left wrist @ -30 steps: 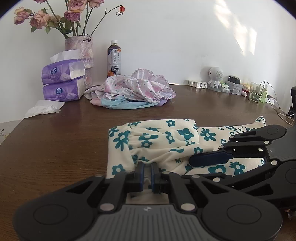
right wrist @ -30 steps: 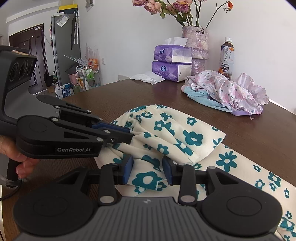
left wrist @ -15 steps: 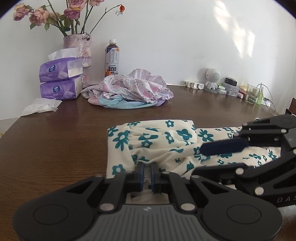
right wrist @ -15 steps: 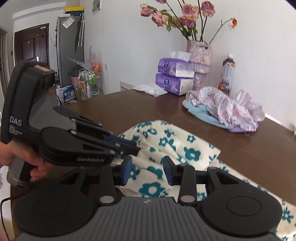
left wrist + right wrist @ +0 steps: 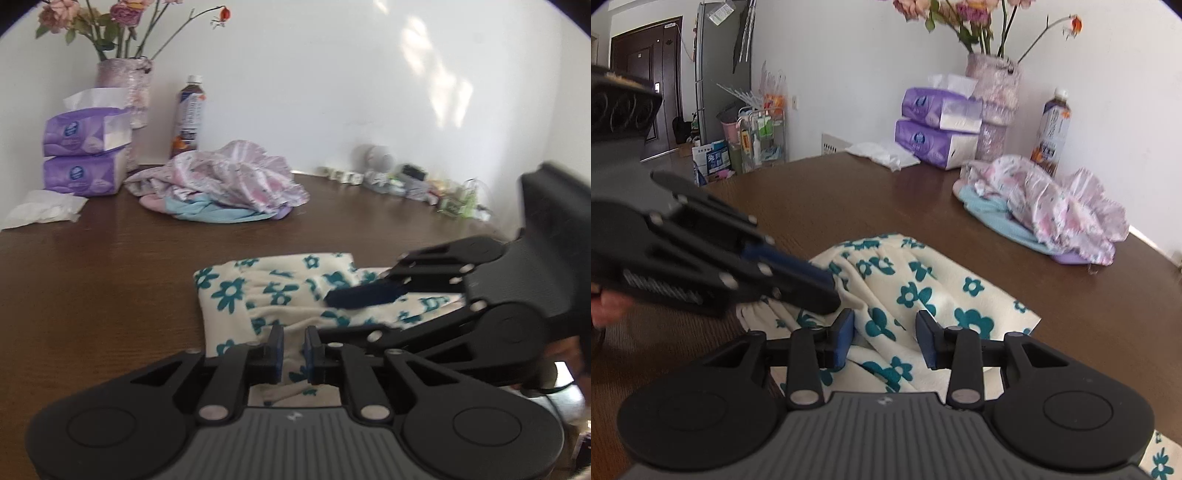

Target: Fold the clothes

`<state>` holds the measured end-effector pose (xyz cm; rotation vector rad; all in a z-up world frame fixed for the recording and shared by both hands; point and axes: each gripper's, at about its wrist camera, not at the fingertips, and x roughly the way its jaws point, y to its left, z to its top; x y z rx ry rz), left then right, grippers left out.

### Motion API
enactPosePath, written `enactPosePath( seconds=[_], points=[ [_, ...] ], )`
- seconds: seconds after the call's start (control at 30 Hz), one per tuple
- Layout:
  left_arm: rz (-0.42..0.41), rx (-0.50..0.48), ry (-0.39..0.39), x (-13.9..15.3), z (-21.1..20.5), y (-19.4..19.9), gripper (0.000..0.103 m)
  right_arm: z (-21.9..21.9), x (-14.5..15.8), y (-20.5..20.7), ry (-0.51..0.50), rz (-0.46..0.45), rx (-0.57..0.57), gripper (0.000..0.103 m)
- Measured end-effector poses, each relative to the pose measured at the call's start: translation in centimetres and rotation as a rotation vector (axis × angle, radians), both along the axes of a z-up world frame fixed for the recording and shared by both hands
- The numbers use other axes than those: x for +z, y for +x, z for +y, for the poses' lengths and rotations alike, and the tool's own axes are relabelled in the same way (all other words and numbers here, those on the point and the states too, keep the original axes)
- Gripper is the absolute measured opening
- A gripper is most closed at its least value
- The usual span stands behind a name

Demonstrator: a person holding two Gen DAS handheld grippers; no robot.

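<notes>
A cream garment with teal flowers (image 5: 255,295) lies folded on the brown table (image 5: 92,280), also seen in the right wrist view as the garment (image 5: 923,291). My left gripper (image 5: 294,350) hovers over its near edge, fingers a narrow gap apart with cloth showing below them. That left gripper (image 5: 831,291) enters the right wrist view from the left, blurred, a hand behind it. My right gripper (image 5: 885,332) stands open above the garment, nothing between its pads. From the right of the left wrist view the right gripper (image 5: 328,315) reaches over the cloth and hides part of it.
A heap of pink and light blue clothes (image 5: 221,188) lies at the back of the table. Behind it stand a drink bottle (image 5: 190,110), a flower vase (image 5: 129,85) and two purple tissue packs (image 5: 83,162). Small items (image 5: 413,184) line the far right wall.
My left gripper's fingers have parted slightly from their tight pinch on the cloth. Both grippers have lifted and shifted, with motion blur. The right gripper stays open and now looms closer.
</notes>
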<state>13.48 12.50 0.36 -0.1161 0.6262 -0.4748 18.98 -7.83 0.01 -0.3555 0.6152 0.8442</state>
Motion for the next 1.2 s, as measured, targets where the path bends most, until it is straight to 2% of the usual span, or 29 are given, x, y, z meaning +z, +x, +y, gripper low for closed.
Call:
enactPosePath(
  seconds=[0.07,0.17,0.23,0.4,0.53,0.73,0.83,0.97,1.1,1.2],
  points=[
    [0.003,-0.041,-0.024,0.8,0.8,0.7,0.012,0.1,0.0,0.4,-0.012,0.026,0.011,0.037],
    [0.012,-0.065,0.003,1.6,1.6,2.5,0.012,0.1,0.0,1.0,-0.016,0.081,0.007,0.037],
    [0.02,-0.085,0.024,1.7,1.9,3.6,0.012,0.2,-0.1,1.0,-0.014,0.085,-0.006,0.037],
    [0.043,-0.165,0.078,0.9,1.8,5.5,0.011,0.3,-0.4,0.8,-0.01,0.091,-0.037,0.037],
    [0.054,-0.19,0.109,-0.7,1.6,6.2,0.01,0.4,-0.6,0.7,-0.006,0.097,-0.063,0.037],
    [0.067,-0.169,0.072,-2.0,1.8,6.9,0.009,0.9,-0.5,0.0,-0.015,0.066,-0.097,0.037],
    [0.059,-0.151,0.076,-2.0,1.6,6.6,0.009,1.0,0.4,-0.9,-0.043,0.038,-0.097,0.037],
    [0.049,-0.126,0.081,-2.0,1.4,6.2,0.009,0.3,1.8,-2.4,-0.013,0.01,-0.088,0.037],
    [0.038,-0.099,0.087,-2.0,1.1,5.7,0.009,0.2,0.9,-2.1,-0.063,-0.008,-0.083,0.036],
    [0.032,-0.072,0.094,-2.0,0.8,5.3,0.009,0.0,0.0,-1.7,-0.084,-0.004,-0.062,0.032]
  ],
)
